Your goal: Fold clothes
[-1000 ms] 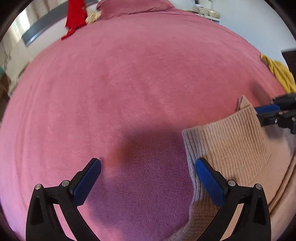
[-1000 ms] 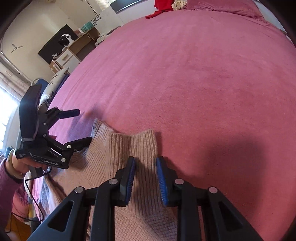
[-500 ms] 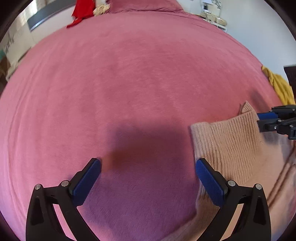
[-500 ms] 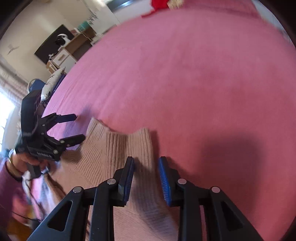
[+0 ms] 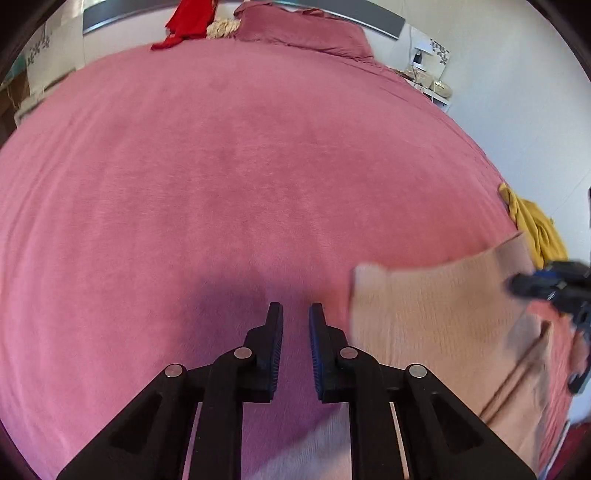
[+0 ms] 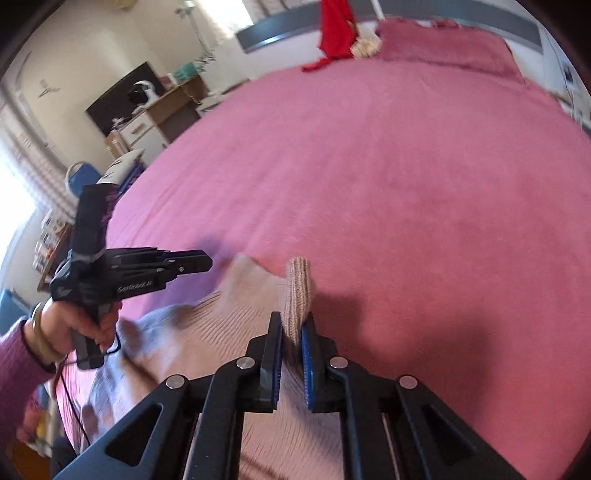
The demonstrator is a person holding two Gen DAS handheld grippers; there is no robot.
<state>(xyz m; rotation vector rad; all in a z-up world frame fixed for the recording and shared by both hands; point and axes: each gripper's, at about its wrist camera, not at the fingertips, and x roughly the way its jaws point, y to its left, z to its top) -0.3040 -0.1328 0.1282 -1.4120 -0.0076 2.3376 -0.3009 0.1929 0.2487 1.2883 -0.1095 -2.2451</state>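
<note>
A beige ribbed knit sweater (image 5: 436, 317) lies on the pink bed (image 5: 258, 166), at the lower right of the left wrist view. My left gripper (image 5: 295, 314) is shut and empty, above the bedspread just left of the sweater's edge. My right gripper (image 6: 291, 325) is shut on a raised fold of the sweater (image 6: 298, 291) and lifts it off the bed. The left gripper also shows in the right wrist view (image 6: 199, 260), held in a hand, jaws together. The right gripper shows blurred at the right edge of the left wrist view (image 5: 532, 282).
A red garment (image 6: 334, 33) and pink pillows (image 6: 443, 40) lie at the head of the bed. A yellow cloth (image 5: 532, 225) hangs at the bed's right edge. A dresser and desk (image 6: 147, 118) stand left of the bed.
My left gripper closed from wide open and holds nothing. My right gripper closed on the sweater's edge and lifted it. Both views tilted up toward the headboard.
</note>
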